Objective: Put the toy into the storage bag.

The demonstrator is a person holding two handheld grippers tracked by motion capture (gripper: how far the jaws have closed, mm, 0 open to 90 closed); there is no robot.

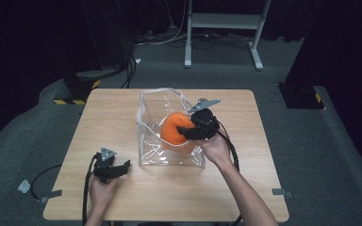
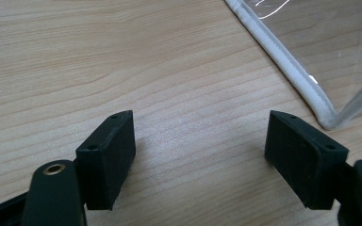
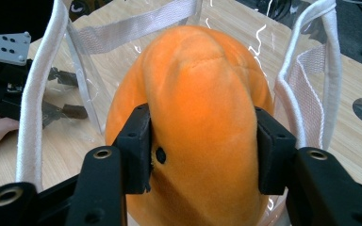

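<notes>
Closest to the lens in the right gripper view, the two black jaws of the right gripper (image 3: 202, 150) stand on either side of an orange plush toy (image 3: 198, 94). The pads rest against the toy's flanks and dent the soft fabric a little, so the toy is grasped between them. The toy bulges up and forward past the fingertips, and a small black eye sits just beside the left-hand pad.

The toy sits inside a clear plastic bag (image 3: 311, 94) with white woven trim and handles; the bag's walls rise beyond the jaws on both sides.

From the high view, the right gripper (image 1: 185, 133) reaches into the bag (image 1: 169, 157) on a wooden table (image 1: 122, 197).

The left gripper (image 2: 200, 155) is released, jaws spread wide over bare table (image 2: 99, 56) with nothing between them. The bag's white-edged corner (image 2: 306, 89) lies just beyond its right-hand jaw.
</notes>
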